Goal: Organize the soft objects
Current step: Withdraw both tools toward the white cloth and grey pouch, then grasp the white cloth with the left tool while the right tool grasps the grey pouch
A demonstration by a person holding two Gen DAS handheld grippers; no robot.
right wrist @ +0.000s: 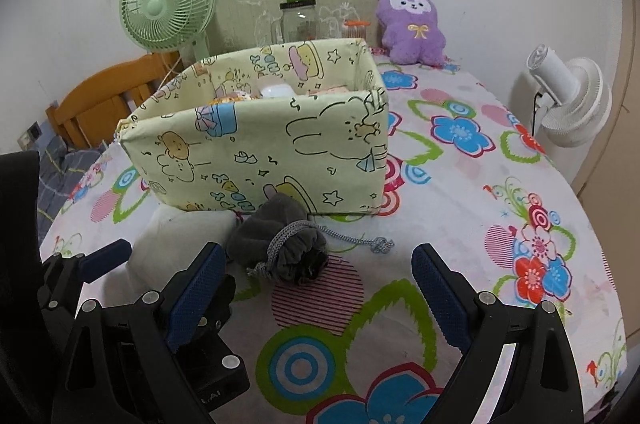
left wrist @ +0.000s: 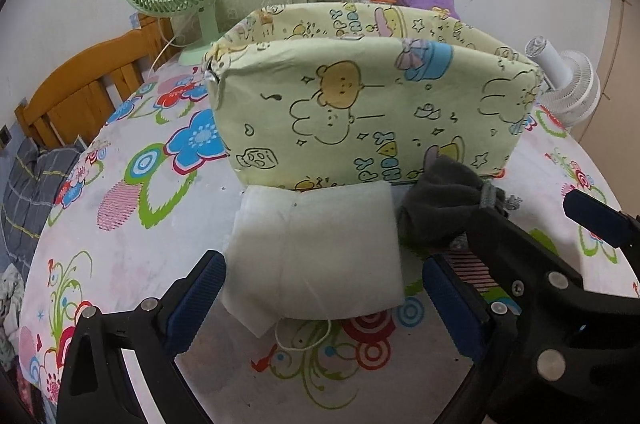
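A white soft pouch (left wrist: 316, 248) with a thin cord lies flat on the flowered tablecloth, against the front wall of the pale green cartoon-print fabric box (left wrist: 376, 111). My left gripper (left wrist: 324, 290) is open and its blue pads flank the pouch's near end without touching it. To the right, a grey drawstring pouch (right wrist: 280, 244) lies on its side before the box (right wrist: 260, 151), its cord trailing right. My right gripper (right wrist: 318, 286) is open just short of the grey pouch (left wrist: 440, 207). The box holds a few small items, mostly hidden.
A green desk fan (right wrist: 166, 7), a glass jar (right wrist: 300, 19) and a purple plush (right wrist: 412, 23) stand behind the box near the wall. A white fan (right wrist: 572, 103) is at the right table edge. A wooden bed frame (left wrist: 88, 83) lies to the left.
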